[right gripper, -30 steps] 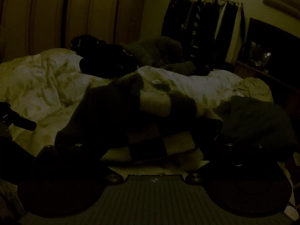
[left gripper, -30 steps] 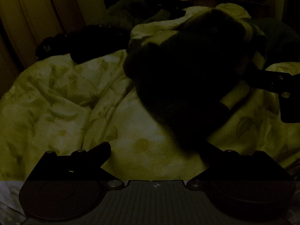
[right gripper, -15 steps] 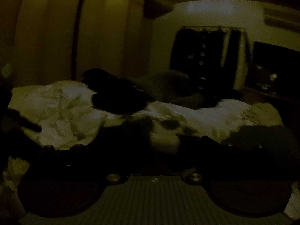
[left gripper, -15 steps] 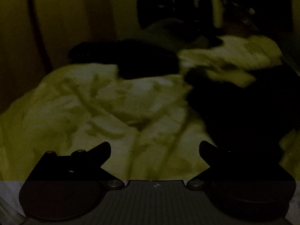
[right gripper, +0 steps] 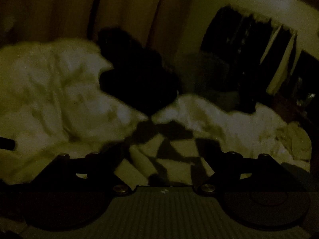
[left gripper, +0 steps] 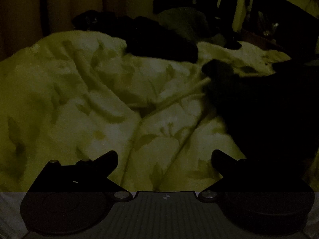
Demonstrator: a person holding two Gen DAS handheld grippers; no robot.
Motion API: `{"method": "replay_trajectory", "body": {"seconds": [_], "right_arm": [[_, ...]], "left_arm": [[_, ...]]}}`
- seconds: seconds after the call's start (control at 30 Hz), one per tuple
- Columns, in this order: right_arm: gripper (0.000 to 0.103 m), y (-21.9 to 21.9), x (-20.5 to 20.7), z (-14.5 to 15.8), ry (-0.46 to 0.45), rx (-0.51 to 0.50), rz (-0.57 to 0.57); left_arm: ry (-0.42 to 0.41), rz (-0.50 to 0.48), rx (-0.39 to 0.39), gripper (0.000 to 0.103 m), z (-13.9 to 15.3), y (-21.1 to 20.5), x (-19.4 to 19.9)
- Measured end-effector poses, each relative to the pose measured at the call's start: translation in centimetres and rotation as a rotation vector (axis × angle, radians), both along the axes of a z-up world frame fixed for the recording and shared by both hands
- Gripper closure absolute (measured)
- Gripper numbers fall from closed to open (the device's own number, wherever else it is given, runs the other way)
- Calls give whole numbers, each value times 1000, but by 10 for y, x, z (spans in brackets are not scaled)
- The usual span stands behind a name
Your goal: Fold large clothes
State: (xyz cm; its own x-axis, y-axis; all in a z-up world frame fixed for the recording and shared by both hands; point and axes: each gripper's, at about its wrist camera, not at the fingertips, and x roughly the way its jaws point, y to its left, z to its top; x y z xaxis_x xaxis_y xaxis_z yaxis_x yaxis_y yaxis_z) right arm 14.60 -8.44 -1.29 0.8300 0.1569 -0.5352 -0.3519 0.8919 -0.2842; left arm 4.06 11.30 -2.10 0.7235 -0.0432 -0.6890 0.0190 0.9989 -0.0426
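- Left wrist view: the left gripper (left gripper: 164, 159) hangs over a bed's pale leaf-print duvet (left gripper: 89, 99), its jaws spread wide with only rumpled duvet showing between them, gripping nothing.
- To the right in that view a large dark garment (left gripper: 269, 109) lies heaped on the duvet, reaching down beside the right-hand finger; whether it touches that finger is lost in the dark.
- Farther back a second dark heap of clothing (left gripper: 159, 39) lies across the duvet, with a dull greenish bundle (left gripper: 183, 22) behind it.
- Right wrist view, blurred: the right gripper (right gripper: 165, 155) has its jaws wide and closing, and a checkered dark-and-light garment (right gripper: 171, 153) lies between and just ahead of the fingers; the pads do not appear to press on it.
- Beyond the checkered garment the duvet rises on both sides, and the black heap sits on it near the middle.
- Hanging clothes (right gripper: 249, 39) on a rail show dark against the far wall at upper right.
- At the left edge a dark bar (right gripper: 7, 143) juts into view over the duvet.
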Motion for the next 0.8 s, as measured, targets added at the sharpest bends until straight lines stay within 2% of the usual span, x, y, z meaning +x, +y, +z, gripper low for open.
{"method": "replay_trajectory", "body": {"seconds": [0.03,0.07,0.13,0.2,0.27,0.37,0.43,0.5,0.63,0.7,0.8], "right_arm": [[25,6,13,-11,34,-49,-20],[39,8,22,-21,67,-71,-36],[46,-4,32,-38,139,8,-55],[57,-18,27,-45,134,86,-71],[92,-32,10,-42,71,161,-66],[93,-64,-26,-17,-37,314,-92],[94,-95,-53,9,-72,454,-92],[94,-126,-80,29,-103,539,-106],[94,-179,-116,45,-110,666,-183],[94,-197,-129,37,-92,701,-210],[94,-198,-145,19,-93,633,-240]], "left_arm": [[6,-5,-1,0,-2,0,0],[10,-7,-2,0,-4,0,0],[12,-10,-3,0,-6,2,-1],[14,-3,-12,0,-7,6,-1],[20,11,-24,0,-7,9,0],[9,21,-43,0,-2,11,1],[-10,21,-58,0,6,12,4],[-46,8,-86,0,19,9,9],[-166,-106,-142,0,55,-16,31],[-193,-188,-123,0,67,-38,50],[-160,-288,-75,0,80,-79,89]]}}
